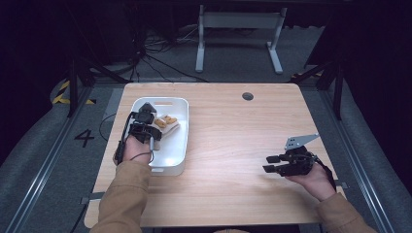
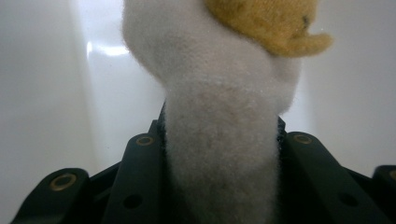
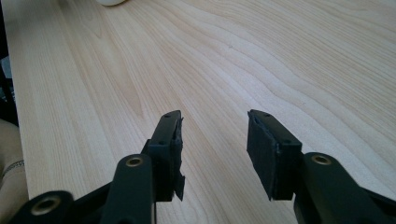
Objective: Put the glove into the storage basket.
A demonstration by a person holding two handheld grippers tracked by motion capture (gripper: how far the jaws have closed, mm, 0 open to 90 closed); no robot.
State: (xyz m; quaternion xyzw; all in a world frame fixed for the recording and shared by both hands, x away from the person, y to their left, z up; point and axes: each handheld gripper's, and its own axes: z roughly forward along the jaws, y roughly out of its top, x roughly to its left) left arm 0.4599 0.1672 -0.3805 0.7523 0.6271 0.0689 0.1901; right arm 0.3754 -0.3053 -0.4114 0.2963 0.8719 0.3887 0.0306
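A white bin [image 1: 177,145] sits at the table's left. Inside it lies a soft white and yellow plush toy [image 1: 166,122]. My left gripper [image 1: 154,127] reaches into the bin and is shut on the toy. In the left gripper view the toy's white fabric [image 2: 224,154] is pinched between the two black jaws, with a yellow patch [image 2: 266,21] above it against the bin's white wall [image 2: 42,93]. My right gripper [image 1: 270,164] rests over the table at the right, open, with bare wood between its fingertips [image 3: 170,135].
The wooden table [image 1: 233,145] has a round grommet hole [image 1: 248,96] near its far edge. A corner of the white bin [image 3: 111,2] shows at the top of the right gripper view. Beyond the table stand a white desk frame [image 1: 238,34] and floor cables.
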